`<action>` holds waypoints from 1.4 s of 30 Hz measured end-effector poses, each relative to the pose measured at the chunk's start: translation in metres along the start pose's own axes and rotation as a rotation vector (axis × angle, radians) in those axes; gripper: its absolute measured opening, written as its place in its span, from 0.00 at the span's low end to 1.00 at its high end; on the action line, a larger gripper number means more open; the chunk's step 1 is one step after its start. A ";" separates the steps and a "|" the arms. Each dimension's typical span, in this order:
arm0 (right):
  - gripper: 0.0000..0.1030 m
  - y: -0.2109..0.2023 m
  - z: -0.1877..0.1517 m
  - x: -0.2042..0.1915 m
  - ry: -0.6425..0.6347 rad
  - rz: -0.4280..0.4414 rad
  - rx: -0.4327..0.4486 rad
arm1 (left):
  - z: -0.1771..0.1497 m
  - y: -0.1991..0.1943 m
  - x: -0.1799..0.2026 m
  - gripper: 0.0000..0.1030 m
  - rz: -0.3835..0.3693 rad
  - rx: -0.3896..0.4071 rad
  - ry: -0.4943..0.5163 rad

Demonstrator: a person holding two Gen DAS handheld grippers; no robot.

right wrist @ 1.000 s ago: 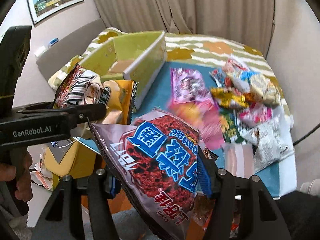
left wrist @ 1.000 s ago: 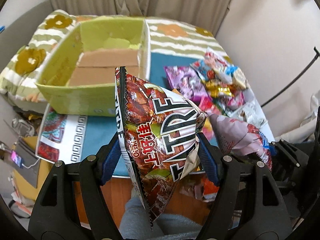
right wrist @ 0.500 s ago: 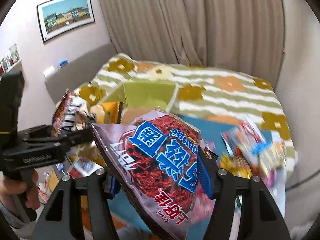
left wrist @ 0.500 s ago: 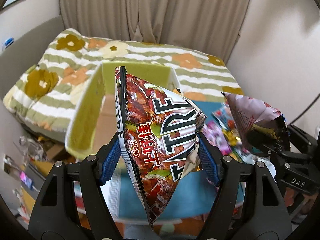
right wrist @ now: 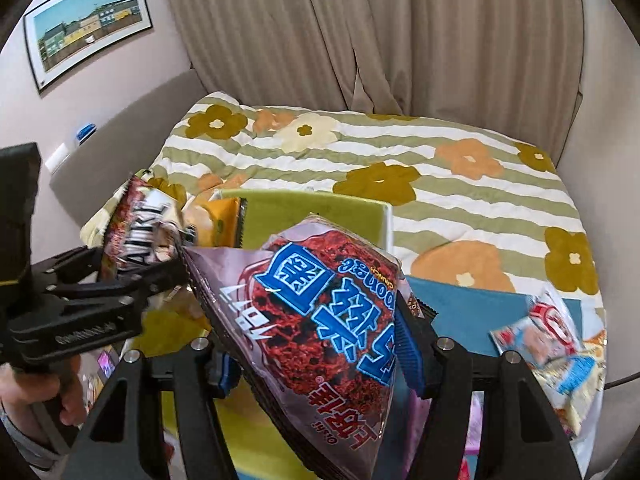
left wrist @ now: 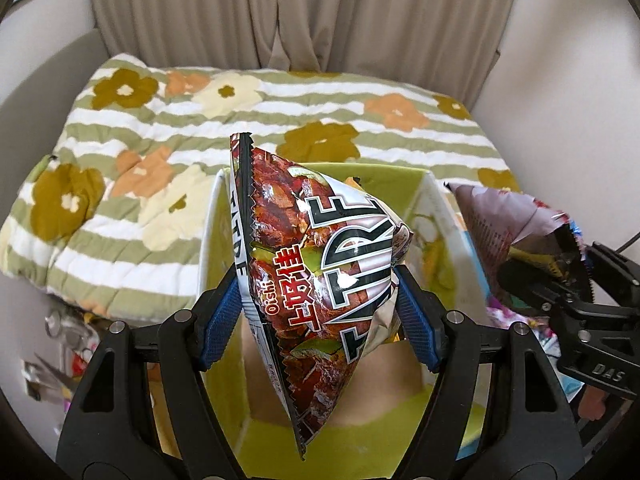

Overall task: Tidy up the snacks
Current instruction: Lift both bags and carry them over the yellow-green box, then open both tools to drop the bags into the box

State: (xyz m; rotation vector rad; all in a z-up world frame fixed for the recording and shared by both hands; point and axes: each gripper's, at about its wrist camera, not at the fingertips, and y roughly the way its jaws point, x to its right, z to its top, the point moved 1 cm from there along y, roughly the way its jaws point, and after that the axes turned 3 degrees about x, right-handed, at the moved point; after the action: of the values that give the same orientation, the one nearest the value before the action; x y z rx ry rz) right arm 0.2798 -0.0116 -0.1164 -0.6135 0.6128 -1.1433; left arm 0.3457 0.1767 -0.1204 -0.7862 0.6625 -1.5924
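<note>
My left gripper (left wrist: pixel 320 312) is shut on a brown and silver snack bag (left wrist: pixel 316 276), and its blue pads press on both sides of the bag. The bag hangs over the open green box (left wrist: pixel 436 208). My right gripper (right wrist: pixel 316 348) is shut on a purple bag with blue lettering (right wrist: pixel 320 316); this bag (left wrist: pixel 504 216) shows at the right of the left wrist view. The left gripper (right wrist: pixel 132 276) with its brown bag (right wrist: pixel 140 220) appears at the left of the right wrist view, beside the green box (right wrist: pixel 320 208). A yellow bag (right wrist: pixel 224 216) stands in the box.
The box sits on a bed with a green-striped floral quilt (left wrist: pixel 160 128). A blue cloth (right wrist: pixel 472 304) at the right carries loose snack packets (right wrist: pixel 556 340). Curtains (right wrist: pixel 360 32) hang behind, and a framed picture (right wrist: pixel 88 20) is on the left wall. A hand (right wrist: pixel 48 392) holds the left gripper's handle.
Both grippers have carried their bags away from the snack pile to above the green box. The box now lies straight below the brown bag. Both grips are unchanged.
</note>
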 end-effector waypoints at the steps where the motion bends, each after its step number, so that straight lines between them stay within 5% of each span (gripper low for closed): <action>1: 0.57 0.005 0.004 -0.002 0.004 -0.002 -0.002 | 0.004 0.009 -0.005 0.68 -0.003 -0.012 0.004; 9: 0.57 0.051 0.024 -0.001 0.064 -0.023 -0.042 | 0.015 0.072 -0.013 0.72 -0.025 -0.104 0.032; 11: 0.57 0.058 0.026 0.001 0.066 -0.026 -0.049 | 0.016 0.080 -0.011 0.99 -0.007 -0.112 0.044; 35: 0.58 0.108 0.042 -0.016 -0.107 0.050 -0.085 | -0.011 0.036 -0.040 0.99 0.090 -0.083 -0.051; 37: 0.62 0.115 0.039 -0.017 -0.113 0.057 -0.101 | -0.013 0.034 -0.040 0.99 0.095 -0.083 -0.055; 39: 1.00 0.123 0.035 -0.016 -0.130 0.041 -0.132 | -0.015 0.033 -0.040 0.99 0.097 -0.085 -0.058; 42: 1.00 0.119 0.028 -0.016 -0.138 0.031 -0.093 | -0.020 0.030 -0.040 0.99 0.098 -0.087 -0.061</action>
State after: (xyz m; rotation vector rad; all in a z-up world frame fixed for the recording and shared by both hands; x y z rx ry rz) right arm 0.3707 0.0418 -0.1808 -0.7535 0.5578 -1.0386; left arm 0.3521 0.2117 -0.1613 -0.8508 0.7191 -1.4529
